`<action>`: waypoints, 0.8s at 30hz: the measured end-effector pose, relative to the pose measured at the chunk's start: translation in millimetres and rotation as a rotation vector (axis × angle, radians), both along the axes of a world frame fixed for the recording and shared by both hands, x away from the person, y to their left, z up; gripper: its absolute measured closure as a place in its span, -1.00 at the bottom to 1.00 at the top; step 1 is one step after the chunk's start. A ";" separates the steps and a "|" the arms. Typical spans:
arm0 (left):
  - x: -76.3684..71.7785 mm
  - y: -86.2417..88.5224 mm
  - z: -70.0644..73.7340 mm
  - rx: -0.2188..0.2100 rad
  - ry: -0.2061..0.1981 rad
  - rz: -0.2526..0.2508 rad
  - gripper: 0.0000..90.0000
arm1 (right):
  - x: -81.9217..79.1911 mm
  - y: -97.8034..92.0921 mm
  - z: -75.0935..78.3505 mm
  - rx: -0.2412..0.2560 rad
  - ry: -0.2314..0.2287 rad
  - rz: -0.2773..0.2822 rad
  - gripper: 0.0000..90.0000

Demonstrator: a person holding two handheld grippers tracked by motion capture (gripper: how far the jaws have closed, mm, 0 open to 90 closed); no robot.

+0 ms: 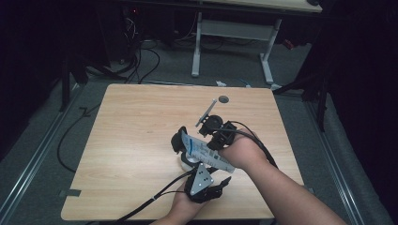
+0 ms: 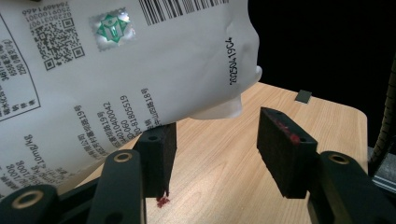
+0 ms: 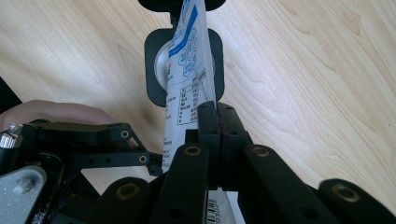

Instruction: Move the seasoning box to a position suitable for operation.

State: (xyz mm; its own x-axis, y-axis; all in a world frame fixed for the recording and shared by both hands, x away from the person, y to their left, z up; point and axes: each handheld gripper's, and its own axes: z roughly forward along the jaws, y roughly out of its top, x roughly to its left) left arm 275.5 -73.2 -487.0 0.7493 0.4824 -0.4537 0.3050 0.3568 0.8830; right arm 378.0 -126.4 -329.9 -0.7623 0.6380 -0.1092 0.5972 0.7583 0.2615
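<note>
Our right hand-held gripper [image 3: 218, 122] sits low and centre in the right gripper view, jaws pressed together on the edge of a white printed pouch [image 3: 189, 88], which runs up the middle of that frame. In the high view that right hand-held gripper [image 1: 217, 138] is just right of centre, and the pouch [image 1: 202, 151] hangs tilted between the two hands, clear of the surface [image 1: 136, 140].

Our left hand-held gripper [image 2: 212, 149] has its jaws apart, nothing between the pads. The pouch [image 2: 121, 60] fills the upper left of the left gripper view, its bottom corner drooping just above the left jaw; we cannot tell whether it touches. In the high view the left hand-held gripper [image 1: 220, 183] is at lower centre, under the pouch.

Below the pouch, at the upper middle of the right gripper view, lies a dark square holder with a round metal well [image 3: 159, 65], on the wood. A small dark disc [image 1: 223, 99] sits near the far edge, well apart.

Step in hand, as we judge it: pouch carried by one edge over the holder, second grip not yet taken. Next move calls for the open left jaws to close on the free lower corner, squarely and without creasing, so both ends are steadied.
</note>
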 end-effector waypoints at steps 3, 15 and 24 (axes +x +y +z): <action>0.1 0.2 -0.4 0.002 -0.001 0.000 0.07 | 0.0 0.0 0.0 0.000 0.001 0.000 1.00; 0.8 2.7 -5.4 -0.001 0.007 0.002 0.07 | -2.7 -2.6 -1.3 0.009 0.011 0.000 1.00; 2.6 7.8 -10.8 0.008 0.014 0.014 0.07 | -4.0 -4.6 -3.5 0.018 0.024 0.003 1.00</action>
State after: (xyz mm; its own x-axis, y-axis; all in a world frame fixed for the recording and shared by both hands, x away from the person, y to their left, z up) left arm 278.1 -65.4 -497.7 0.7363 0.4962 -0.4600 0.3122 0.3541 0.8816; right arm 374.0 -130.9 -333.4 -0.7662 0.6376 -0.0795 0.6013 0.7552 0.2610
